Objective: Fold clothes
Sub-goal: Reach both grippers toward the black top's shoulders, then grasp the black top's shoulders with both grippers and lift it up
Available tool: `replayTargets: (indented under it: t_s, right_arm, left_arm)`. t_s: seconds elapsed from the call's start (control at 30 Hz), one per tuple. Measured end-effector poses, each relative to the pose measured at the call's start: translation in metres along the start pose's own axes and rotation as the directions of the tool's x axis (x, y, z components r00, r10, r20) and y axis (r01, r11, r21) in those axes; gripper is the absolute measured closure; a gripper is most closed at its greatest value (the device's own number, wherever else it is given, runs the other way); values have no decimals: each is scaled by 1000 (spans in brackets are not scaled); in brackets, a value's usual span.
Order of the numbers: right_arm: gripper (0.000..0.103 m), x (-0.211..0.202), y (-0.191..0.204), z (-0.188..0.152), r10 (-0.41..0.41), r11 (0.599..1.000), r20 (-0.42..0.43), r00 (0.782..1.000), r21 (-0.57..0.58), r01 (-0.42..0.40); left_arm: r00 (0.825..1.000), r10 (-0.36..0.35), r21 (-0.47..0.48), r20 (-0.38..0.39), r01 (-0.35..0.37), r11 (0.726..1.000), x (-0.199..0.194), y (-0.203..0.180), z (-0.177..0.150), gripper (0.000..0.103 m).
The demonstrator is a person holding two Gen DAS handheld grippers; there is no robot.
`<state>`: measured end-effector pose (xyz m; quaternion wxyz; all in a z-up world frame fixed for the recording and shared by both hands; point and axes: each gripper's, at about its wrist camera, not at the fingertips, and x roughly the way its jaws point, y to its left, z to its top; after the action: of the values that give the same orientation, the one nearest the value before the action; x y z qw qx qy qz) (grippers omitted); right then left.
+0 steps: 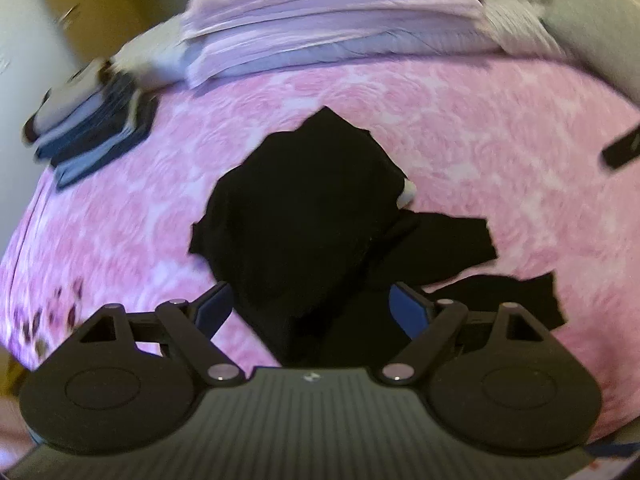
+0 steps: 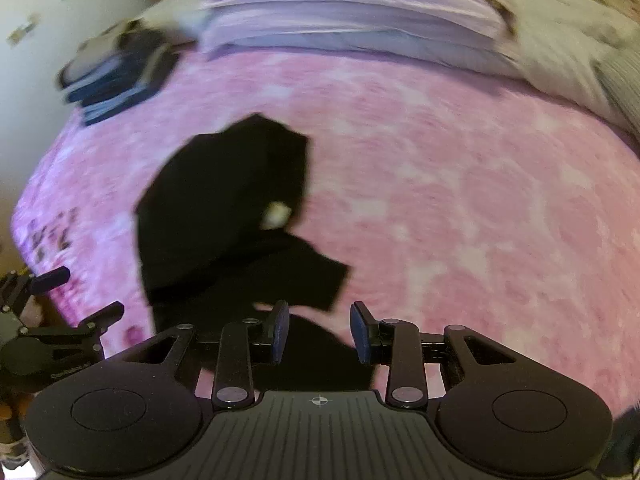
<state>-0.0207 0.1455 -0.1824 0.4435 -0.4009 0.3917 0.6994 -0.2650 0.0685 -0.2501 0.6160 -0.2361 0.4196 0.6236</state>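
Note:
A crumpled black garment [image 1: 304,200] lies on the pink floral bedspread [image 1: 500,128], with a small white label [image 1: 409,192] at its right edge. My left gripper [image 1: 312,308] hovers over its near part, jaws wide open, with cloth below the gap and nothing pinched. In the right wrist view the same garment [image 2: 224,200] spreads to the left and under my right gripper [image 2: 320,332]. Its blue pads [image 2: 281,332] stand partly apart and hold nothing. The left gripper [image 2: 80,296] shows at the left edge of that view.
A stack of folded dark and grey clothes [image 1: 92,120] [image 2: 120,72] sits at the bed's far left corner. Lilac pillows and bedding [image 1: 328,20] [image 2: 352,12] lie along the far side. The bedspread [image 2: 480,200] stretches to the right of the garment. Both views are motion-blurred.

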Motion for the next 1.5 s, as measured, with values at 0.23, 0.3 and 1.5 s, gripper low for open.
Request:
replayTargets:
  t_s: [0.23, 0.3, 1.5]
  right_arm:
    - [72, 12, -55, -10, -108, 983, -34, 994, 146, 112]
    - [72, 16, -65, -15, -136, 974, -56, 989, 176, 144]
    - [38, 245, 128, 7, 59, 216, 379, 924, -908, 359]
  left_arm:
    - [999, 48, 254, 2, -47, 966, 91, -32, -17, 25]
    - [998, 58, 306, 9, -58, 950, 110, -37, -21, 26]
    - [984, 156, -134, 84, -144, 980, 94, 255, 1, 94]
